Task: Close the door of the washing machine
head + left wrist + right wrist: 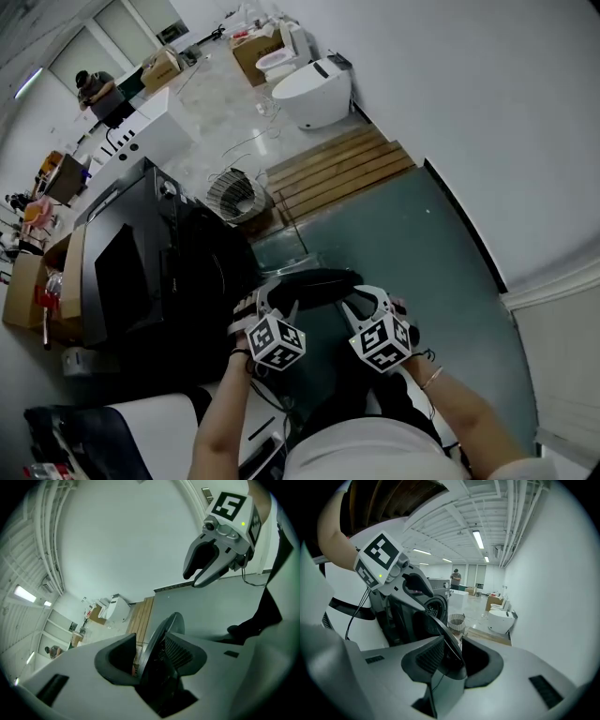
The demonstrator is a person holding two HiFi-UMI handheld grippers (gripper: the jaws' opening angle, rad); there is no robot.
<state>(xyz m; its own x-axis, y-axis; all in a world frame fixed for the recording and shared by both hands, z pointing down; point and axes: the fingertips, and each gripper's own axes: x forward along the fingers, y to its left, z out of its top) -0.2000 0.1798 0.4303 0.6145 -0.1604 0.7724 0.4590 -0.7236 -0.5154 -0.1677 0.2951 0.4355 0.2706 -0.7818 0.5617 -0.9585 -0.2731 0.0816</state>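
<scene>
The black washing machine stands at the left with its round door swung out over the grey floor. Both grippers sit side by side at the door's outer rim. In the left gripper view the door's edge runs between the jaws of my left gripper, with a gap on the left side. My right gripper also straddles the door's rim, with room on the right. Neither pair of pads clamps the door. Each gripper shows in the other's view: right gripper, left gripper. The drum opening is visible behind.
A wire basket stands beyond the machine, beside a wooden pallet. A white toilet and cardboard boxes lie farther back. A white wall runs along the right. A person sits far off.
</scene>
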